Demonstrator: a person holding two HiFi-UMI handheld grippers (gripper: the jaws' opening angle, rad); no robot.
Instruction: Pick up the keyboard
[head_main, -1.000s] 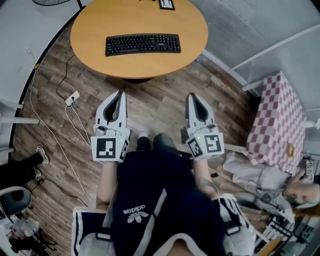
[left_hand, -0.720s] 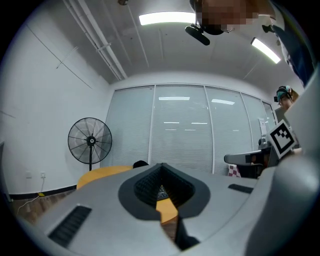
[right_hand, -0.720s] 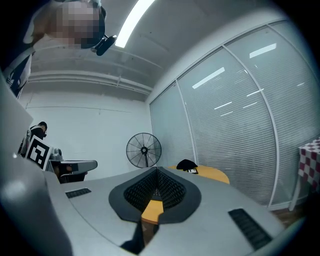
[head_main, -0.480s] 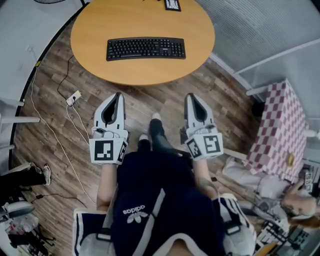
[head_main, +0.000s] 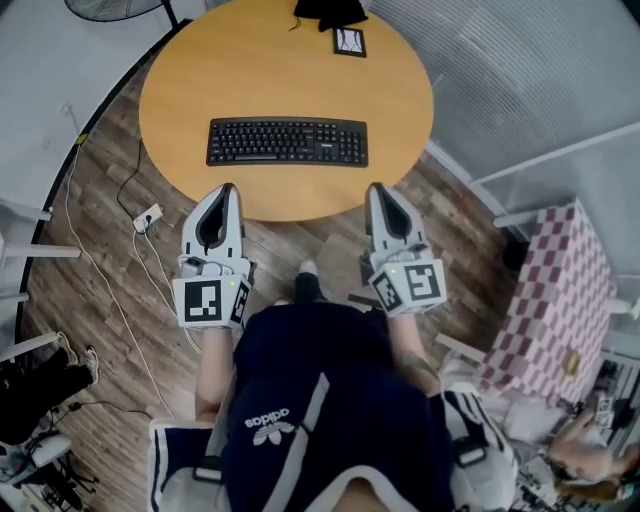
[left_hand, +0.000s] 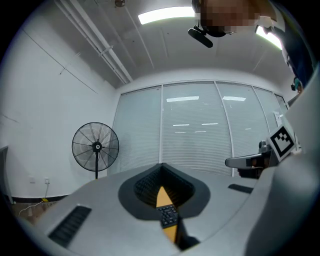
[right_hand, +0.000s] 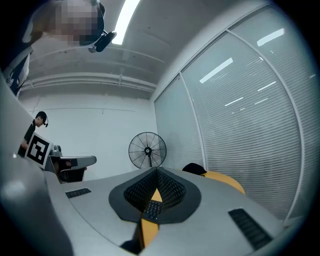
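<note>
Status: pickup not begun. Keyboard (head_main: 287, 142) lies flat on round bench (head_main: 190, 80), approx. mid-bench, long side across the head view, untouched.

Left gripper (head_main: 226, 188) and right gripper (head_main: 377, 187) are held level, side by side. Their tips show at the bench's near rim, short of the keyboard, and each lines up roughly w/ one end of it.

Fingers (left_hand: 100, 200) of both grippers are pressed together w/ nothing between them. Each gripper view shows only a sliver of bench and keys through the gap under the tips.

Done, as judged: grippers brought up to the bench.

Left to do, as judged: open both pairs of fingers, advance to the keyboard's ends, close on it, lift it clear. No contact w/ keyboard so far as the views show.
</note>
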